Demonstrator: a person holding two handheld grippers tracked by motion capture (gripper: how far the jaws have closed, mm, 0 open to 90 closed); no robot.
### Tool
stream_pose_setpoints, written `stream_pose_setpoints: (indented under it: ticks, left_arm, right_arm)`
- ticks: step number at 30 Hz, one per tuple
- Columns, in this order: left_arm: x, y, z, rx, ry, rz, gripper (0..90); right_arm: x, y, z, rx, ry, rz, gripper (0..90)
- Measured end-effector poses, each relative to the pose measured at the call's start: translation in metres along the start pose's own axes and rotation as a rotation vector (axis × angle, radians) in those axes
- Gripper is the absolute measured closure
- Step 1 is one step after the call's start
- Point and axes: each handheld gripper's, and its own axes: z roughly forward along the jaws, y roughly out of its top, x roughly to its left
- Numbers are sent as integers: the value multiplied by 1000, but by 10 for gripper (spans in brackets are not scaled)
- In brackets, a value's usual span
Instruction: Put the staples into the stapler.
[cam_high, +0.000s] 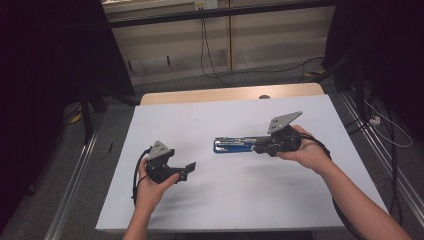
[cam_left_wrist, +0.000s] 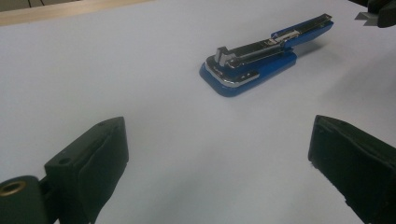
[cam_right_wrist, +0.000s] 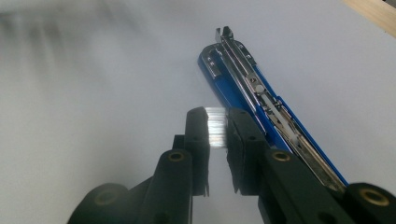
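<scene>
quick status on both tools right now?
Left tool: open, holding nothing, short of the blue stapler.
Right tool: closed on a strip of staples, beside the opened stapler.

Item count: one blue stapler (cam_high: 235, 145), opened flat; one strip of staples (cam_right_wrist: 216, 127); one white table sheet (cam_high: 230, 200); one wooden table edge (cam_high: 225, 94). Handheld tools: two grippers, the left gripper (cam_high: 189, 170) and the right gripper (cam_high: 256, 145). Hands: two.

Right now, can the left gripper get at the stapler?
Probably yes. The left gripper is open and aimed toward the stapler, with bare table between them. The right gripper, shut on a strip of staples, sits at its far end.
</scene>
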Motion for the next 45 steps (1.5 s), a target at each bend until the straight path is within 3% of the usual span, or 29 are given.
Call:
stream_pose_setpoints:
  ticks: [18,45]
  left_arm:
    - [1,0,-1,-4,8,-8,52]
    - [2,-2,-2,-10,6,-13,51]
  right_arm:
    - [-10,5,6,-9,24,-16,790]
    - [-29,16,13,-13,15,-45,790]
